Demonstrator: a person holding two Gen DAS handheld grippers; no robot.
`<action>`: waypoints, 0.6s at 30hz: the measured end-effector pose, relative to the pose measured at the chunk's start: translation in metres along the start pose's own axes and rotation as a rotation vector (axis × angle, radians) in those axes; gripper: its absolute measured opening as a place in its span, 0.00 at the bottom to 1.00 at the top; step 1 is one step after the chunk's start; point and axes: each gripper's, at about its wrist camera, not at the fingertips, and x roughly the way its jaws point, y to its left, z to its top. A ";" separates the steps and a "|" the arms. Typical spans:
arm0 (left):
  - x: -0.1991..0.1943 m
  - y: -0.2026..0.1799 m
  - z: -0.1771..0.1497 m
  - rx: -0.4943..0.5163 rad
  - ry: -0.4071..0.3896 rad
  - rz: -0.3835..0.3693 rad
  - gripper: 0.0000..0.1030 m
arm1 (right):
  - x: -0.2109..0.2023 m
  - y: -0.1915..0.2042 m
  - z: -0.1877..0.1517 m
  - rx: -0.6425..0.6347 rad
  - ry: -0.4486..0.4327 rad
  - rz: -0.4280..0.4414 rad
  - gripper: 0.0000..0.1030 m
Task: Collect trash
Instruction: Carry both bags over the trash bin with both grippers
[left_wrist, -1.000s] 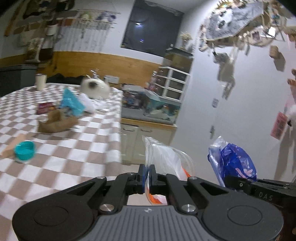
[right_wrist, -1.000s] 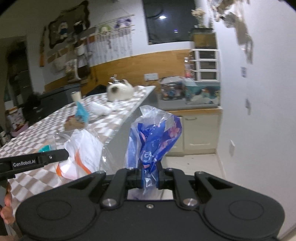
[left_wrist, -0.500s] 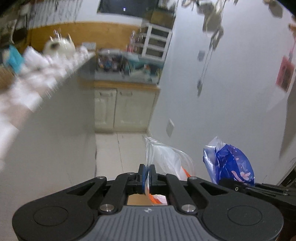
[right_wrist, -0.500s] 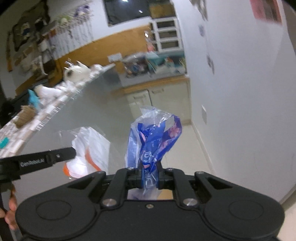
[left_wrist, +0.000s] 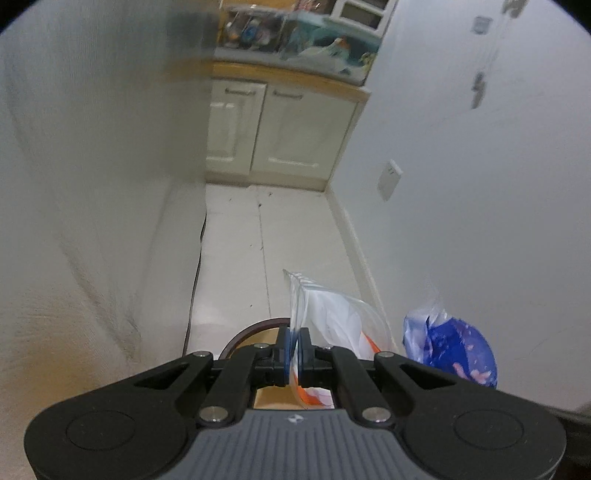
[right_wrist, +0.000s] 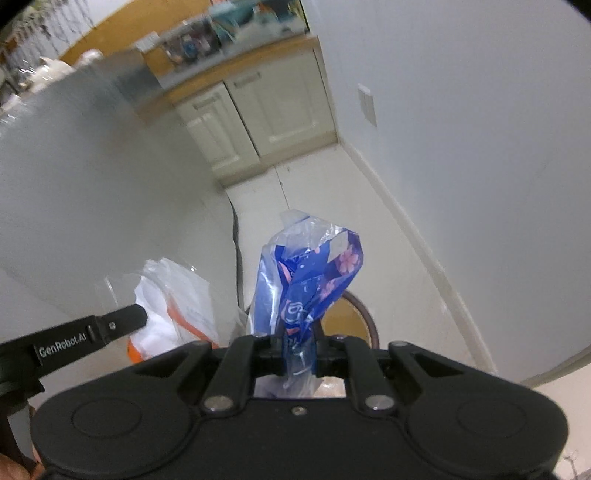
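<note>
The clear plastic bag with white and orange contents sits at lower centre of the left wrist view, pinched in the closed left claw; its lower part is hidden behind the claw body. The blue flowered wrapper stands at centre of the right wrist view, clamped in the closed right claw, its bottom end cut off by the housing. Below both claws a round brown-rimmed bin shows only as an arc; its inside is hard to make out. The right view shows the left claw from the side at lower left, and a blurred counter edge at upper left. The left view shows the wrapper only as a smeared blue lump at lower right. Cream cabinets stand beyond the pale floor.
</note>
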 end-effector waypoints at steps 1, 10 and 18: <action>0.009 0.003 0.000 -0.005 0.003 0.004 0.02 | 0.010 0.003 0.000 0.006 0.012 -0.003 0.11; 0.080 0.014 -0.001 -0.022 0.062 0.016 0.03 | 0.083 0.005 -0.003 0.030 0.086 0.011 0.11; 0.128 0.035 -0.011 -0.020 0.200 0.026 0.03 | 0.126 0.004 0.011 -0.042 0.160 -0.004 0.11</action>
